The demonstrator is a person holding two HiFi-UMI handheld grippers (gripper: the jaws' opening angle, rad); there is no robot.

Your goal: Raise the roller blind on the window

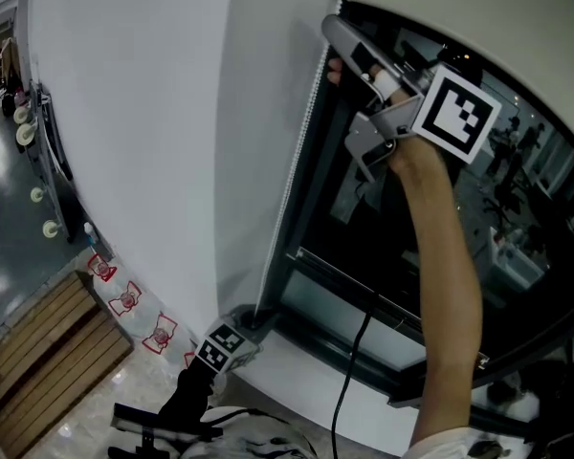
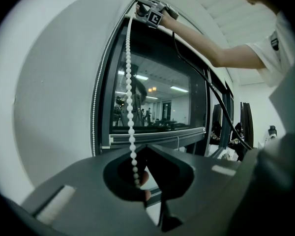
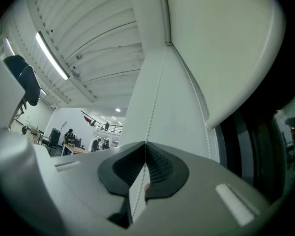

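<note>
blind (image 1: 478,17): pale, high on dark window (image 1: 325,218) | bead chain (image 1: 292,175): white, along left frame

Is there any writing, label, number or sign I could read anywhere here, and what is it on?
No words or numbers can be read.
On the upper cube: a black-and-white square pattern, no letters.
On the lower cube: the same kind of pattern, no letters.
On the red-and-white signs near the floor: too small to read.
On the sleeve patch: too small to read.

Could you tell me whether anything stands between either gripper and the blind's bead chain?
Nothing visible: the right gripper, up high, and the left gripper, down low, are each shut on the bead chain.
</note>
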